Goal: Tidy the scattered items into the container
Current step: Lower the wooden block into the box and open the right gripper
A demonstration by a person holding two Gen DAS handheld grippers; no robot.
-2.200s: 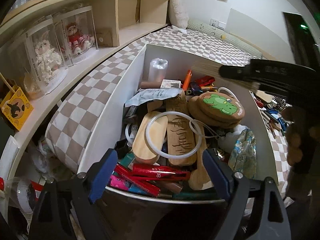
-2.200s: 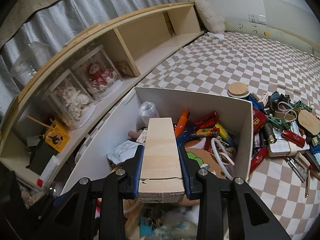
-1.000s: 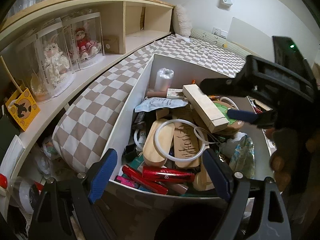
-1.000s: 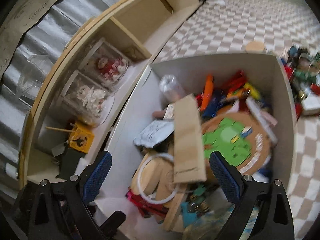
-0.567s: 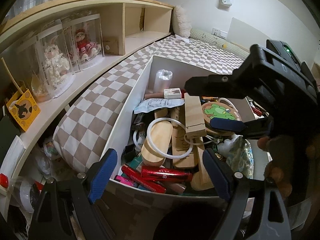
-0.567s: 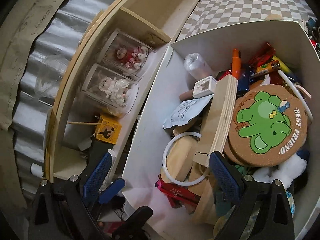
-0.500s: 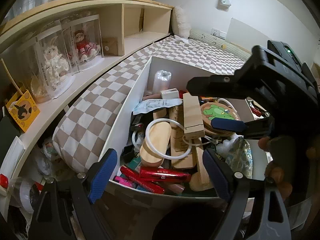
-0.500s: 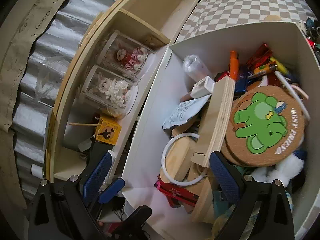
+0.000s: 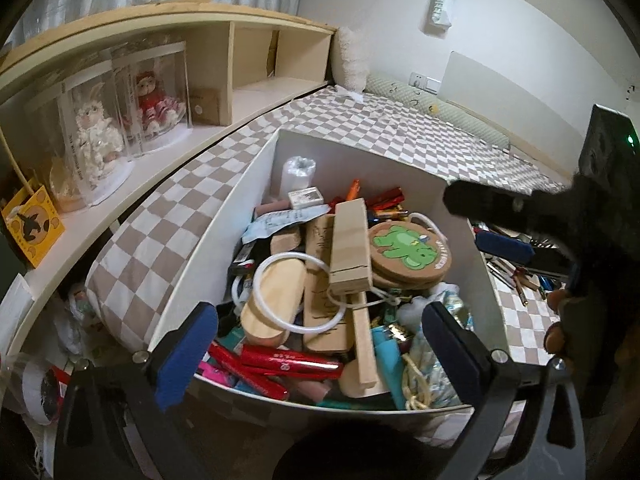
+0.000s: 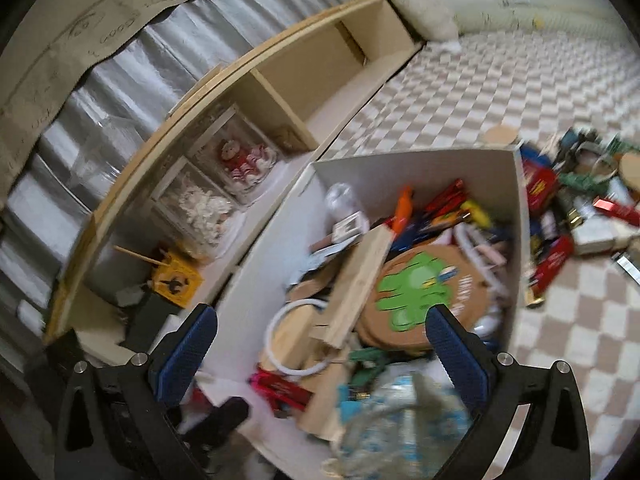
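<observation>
A white box (image 9: 256,184) on the checkered bed is full of items. A pale wooden block (image 9: 350,248) lies on top of the pile, next to round cork coasters with a green frog (image 9: 408,246). My left gripper (image 9: 316,344) is open and empty over the box's near edge. My right gripper (image 10: 320,348) is open and empty above the box (image 10: 400,164), where the block (image 10: 356,280) lies; the right wrist view is blurred. Its black body (image 9: 560,216) shows at the right of the left wrist view. Scattered items (image 10: 576,212) lie on the bed right of the box.
A wooden shelf (image 9: 224,72) with clear doll cases (image 9: 120,112) runs along the left. A yellow box (image 9: 30,224) stands on the shelf ledge. More loose tools (image 9: 516,272) lie right of the box. A white wall stands behind the bed.
My right gripper opened and let the wooden block go onto the pile in the box, then drew back up and to the right. My left gripper stayed in place.
</observation>
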